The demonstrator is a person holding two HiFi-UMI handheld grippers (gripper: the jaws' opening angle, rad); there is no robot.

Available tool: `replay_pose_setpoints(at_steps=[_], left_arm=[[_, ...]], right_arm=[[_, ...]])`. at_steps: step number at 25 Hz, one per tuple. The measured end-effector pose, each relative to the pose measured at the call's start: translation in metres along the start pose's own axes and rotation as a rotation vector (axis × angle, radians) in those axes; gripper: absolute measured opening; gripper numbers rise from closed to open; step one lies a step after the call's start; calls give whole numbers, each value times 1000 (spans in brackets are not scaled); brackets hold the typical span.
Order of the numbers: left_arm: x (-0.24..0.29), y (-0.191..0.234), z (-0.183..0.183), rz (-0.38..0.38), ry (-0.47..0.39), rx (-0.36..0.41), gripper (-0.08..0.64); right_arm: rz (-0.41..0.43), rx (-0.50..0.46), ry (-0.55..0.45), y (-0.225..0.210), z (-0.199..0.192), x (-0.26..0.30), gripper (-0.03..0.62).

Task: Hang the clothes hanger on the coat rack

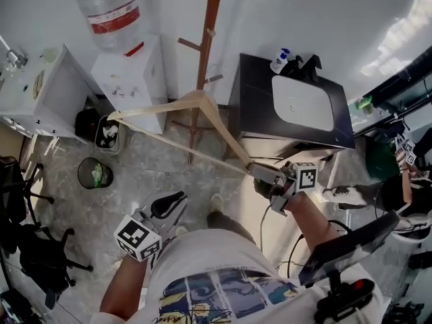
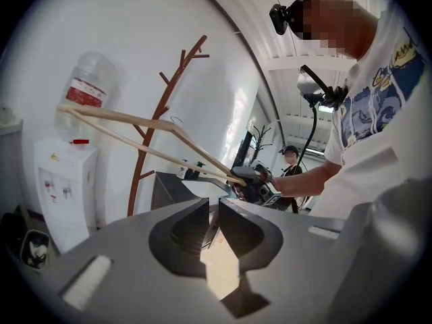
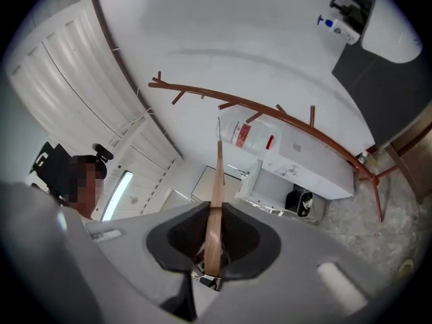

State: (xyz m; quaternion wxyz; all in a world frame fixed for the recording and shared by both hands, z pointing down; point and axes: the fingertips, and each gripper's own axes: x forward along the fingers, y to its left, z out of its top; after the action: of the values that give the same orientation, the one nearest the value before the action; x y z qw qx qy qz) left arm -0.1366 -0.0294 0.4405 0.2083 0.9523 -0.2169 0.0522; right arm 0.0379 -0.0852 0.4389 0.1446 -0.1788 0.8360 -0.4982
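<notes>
Wooden clothes hanger: arm end clamped in right gripper — apex seemingly just beside coat rack.
Left gripper: jaws narrowly apart — empty.

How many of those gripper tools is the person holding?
2. The left gripper sits low by the person's shirt, nothing between its jaws; the right gripper clamps one end of the wooden hanger.

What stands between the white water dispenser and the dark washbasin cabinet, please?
In the head view, the brown coat rack stands between the water dispenser and the cabinet, with the wooden hanger crossing its pole.
</notes>
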Motion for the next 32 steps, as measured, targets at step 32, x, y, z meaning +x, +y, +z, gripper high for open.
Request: replay_pose_setpoints(at_steps=[32], left_arm=[[65,15,29,113,-37,-87,35]], right_arm=[[161,92,-198,-44,170,9,51]])
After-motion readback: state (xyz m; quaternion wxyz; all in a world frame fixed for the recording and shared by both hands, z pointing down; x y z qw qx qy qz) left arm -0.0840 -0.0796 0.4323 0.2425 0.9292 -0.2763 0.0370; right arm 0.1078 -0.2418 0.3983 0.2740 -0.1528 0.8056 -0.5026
